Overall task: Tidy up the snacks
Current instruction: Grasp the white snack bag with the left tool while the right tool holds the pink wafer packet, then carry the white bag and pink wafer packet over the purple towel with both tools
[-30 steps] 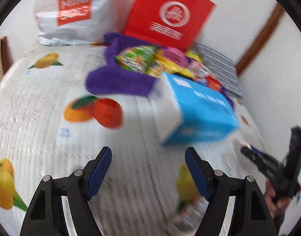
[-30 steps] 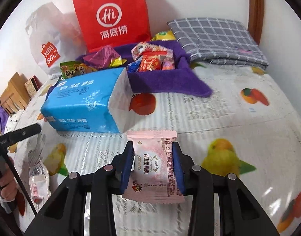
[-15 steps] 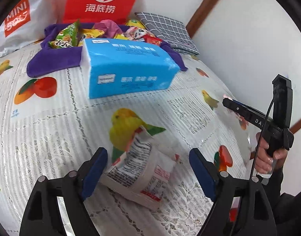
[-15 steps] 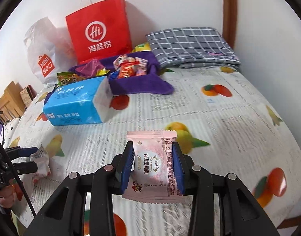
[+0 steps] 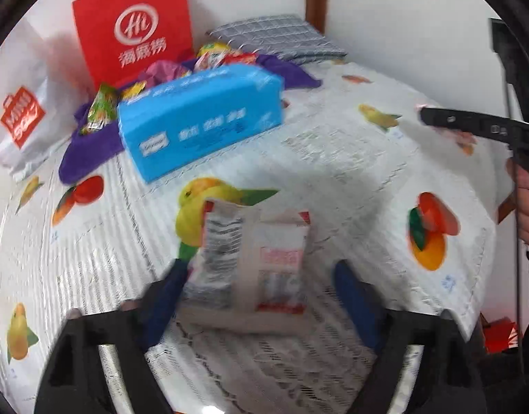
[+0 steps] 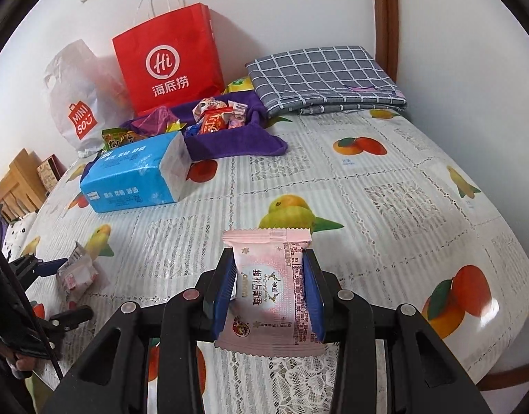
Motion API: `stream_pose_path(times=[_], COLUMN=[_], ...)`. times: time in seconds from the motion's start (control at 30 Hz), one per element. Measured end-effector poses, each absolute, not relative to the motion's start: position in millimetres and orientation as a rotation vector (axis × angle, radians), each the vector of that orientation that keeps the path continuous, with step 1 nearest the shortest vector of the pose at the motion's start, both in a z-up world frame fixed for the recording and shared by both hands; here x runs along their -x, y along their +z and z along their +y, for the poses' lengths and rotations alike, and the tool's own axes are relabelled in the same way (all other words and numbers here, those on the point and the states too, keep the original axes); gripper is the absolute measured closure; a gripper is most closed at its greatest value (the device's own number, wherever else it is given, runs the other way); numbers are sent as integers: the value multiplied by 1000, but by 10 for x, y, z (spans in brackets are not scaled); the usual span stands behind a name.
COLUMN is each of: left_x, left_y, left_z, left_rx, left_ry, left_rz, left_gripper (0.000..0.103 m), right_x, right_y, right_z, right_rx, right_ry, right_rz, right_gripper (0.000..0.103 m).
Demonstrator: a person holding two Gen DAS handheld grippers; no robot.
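Closing, the left tool (image 5: 261, 296) straddles the white packet (image 5: 254, 258); right tool (image 6: 268, 293) grips the pink packet (image 6: 273, 289).

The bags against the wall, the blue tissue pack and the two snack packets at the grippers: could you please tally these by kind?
Shopping bags: 2, the red paper bag and the white plastic bag
Tissue packs: 1, the blue tissue pack
Snack packets at the grippers: 2, the pink packet and the white packet
Total: 5
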State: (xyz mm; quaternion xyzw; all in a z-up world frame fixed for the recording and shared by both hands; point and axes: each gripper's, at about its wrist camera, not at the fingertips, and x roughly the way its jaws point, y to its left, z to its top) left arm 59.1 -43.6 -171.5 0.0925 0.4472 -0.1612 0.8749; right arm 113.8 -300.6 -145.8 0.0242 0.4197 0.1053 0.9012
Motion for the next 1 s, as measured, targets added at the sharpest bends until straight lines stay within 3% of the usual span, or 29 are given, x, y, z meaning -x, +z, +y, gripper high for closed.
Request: stream_pose_path(times=[1.0], left_x=[-985], left_y=[-1629], left_z=[68], left_rx=[89], left_ry=[-189], left_rz=[939], left_gripper=[41], right_x=[-1317], right_y=[-1331], right_z=[-2223], right_rx=[21], right_ry=[376], right_rz=[833], right_gripper=[65])
